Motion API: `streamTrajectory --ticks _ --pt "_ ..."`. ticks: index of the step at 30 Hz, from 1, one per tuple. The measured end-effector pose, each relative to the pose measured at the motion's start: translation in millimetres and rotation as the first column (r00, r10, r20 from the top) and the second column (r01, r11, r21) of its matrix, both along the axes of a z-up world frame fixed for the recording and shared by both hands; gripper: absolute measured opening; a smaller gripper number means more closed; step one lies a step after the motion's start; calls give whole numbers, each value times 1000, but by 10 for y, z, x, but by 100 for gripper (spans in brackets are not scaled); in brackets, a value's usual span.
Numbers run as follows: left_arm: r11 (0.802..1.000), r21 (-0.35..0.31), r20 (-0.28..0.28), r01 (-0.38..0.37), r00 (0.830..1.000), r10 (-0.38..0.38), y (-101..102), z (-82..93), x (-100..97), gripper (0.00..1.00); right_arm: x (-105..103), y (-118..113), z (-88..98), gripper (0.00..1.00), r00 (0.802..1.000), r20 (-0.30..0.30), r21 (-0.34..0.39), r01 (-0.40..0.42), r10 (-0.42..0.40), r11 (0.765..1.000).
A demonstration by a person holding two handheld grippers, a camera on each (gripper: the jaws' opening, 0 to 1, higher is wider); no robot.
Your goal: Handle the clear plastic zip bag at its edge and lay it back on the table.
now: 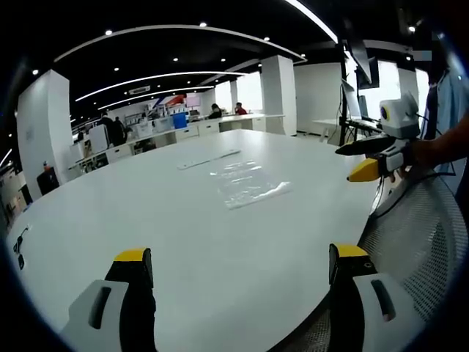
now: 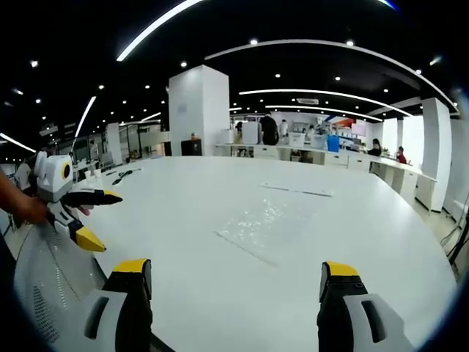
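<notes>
Zip bag (image 1: pixel 248 183) flat on white table (image 1: pixel 146 220), open-plan office w/ ceiling strip lights.

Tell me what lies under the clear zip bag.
The clear zip bag lies flat on the white table; the tabletop shows through the plastic. Nothing else shows beneath it, though glare on the plastic blurs some patches.

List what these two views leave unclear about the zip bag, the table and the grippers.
- Zip bag: being clear on the white table, its zip edge is lost in glare in both views.
- Thin strip beyond the bag: too small to identify.
- Dark items at the table's far edge: too small.
- Left gripper and right gripper: bodies cut off by the lower edge.
</notes>
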State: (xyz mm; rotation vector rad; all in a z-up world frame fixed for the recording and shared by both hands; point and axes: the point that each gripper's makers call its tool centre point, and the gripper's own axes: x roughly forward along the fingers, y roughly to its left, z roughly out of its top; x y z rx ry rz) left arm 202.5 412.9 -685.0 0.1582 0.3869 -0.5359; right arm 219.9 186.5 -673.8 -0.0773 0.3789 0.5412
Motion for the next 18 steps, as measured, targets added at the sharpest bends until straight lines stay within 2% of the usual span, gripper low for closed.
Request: streamTrajectory --ticks 18 --pt "1000 20 -2 2 1000 -2 28 -26 4 99 1 -2 3 97 1000 12 -16 -8 8 1000"
